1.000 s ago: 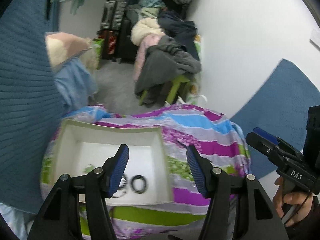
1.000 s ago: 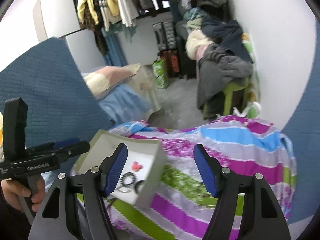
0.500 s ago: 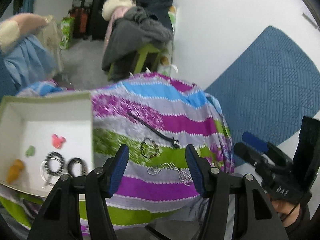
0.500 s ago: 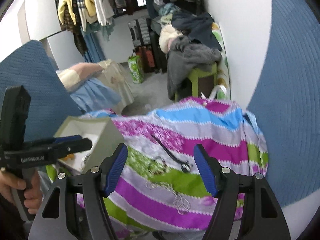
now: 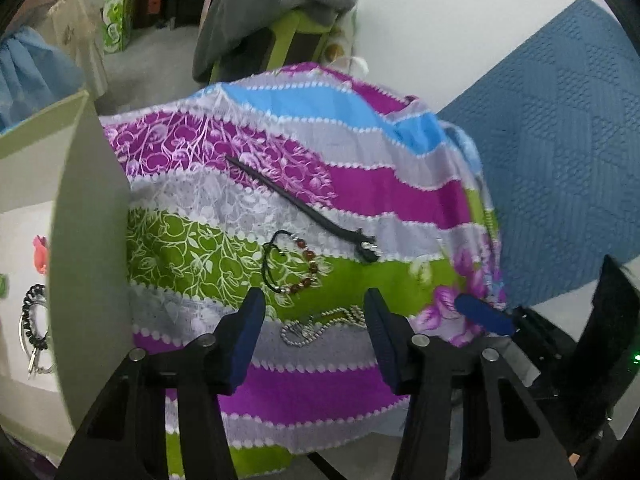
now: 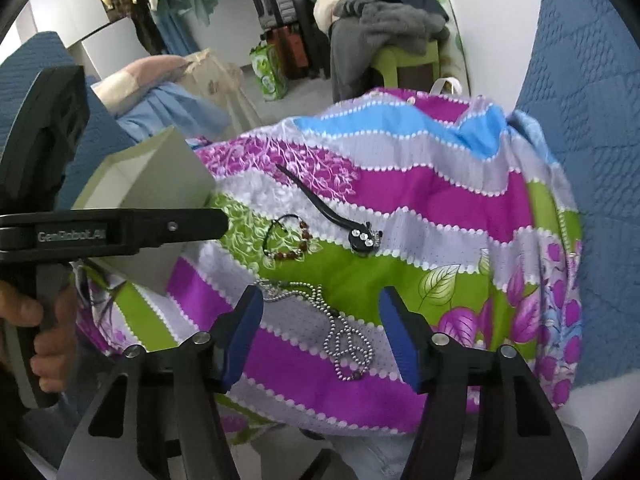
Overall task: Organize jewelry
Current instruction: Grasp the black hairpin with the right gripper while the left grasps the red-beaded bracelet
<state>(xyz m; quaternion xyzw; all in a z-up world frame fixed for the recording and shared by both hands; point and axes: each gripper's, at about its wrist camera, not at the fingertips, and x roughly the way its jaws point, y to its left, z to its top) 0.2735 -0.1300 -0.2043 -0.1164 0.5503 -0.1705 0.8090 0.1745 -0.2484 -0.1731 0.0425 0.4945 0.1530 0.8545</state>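
Observation:
A silver ball chain (image 5: 320,325) (image 6: 344,340) lies on the striped floral cloth (image 5: 380,184) (image 6: 440,192). Beyond it lie a brown beaded bracelet (image 5: 298,266) (image 6: 288,242) and a black strap with rhinestones (image 5: 304,206) (image 6: 340,218). My left gripper (image 5: 313,312) hovers over the chain's left end, its jaws closing with nothing pressed between them. Over the chain's loops, my right gripper (image 6: 321,312) is also closing, its pads clear of the chain. A white box (image 5: 92,240) (image 6: 160,184) at the left holds a black beaded ring (image 5: 32,320) and a red piece (image 5: 40,254).
A blue quilted fabric (image 5: 560,140) hangs to the right of the cloth. Behind the table stand a green stool under a heap of grey clothes (image 6: 384,28), bags and a clothes rack. A hand (image 6: 24,320) holds the left gripper's handle.
Both grippers have come down and tilted toward the cloth. The left view swung right, from over the box to the loose jewelry. Both pairs of jaws have narrowed a little.

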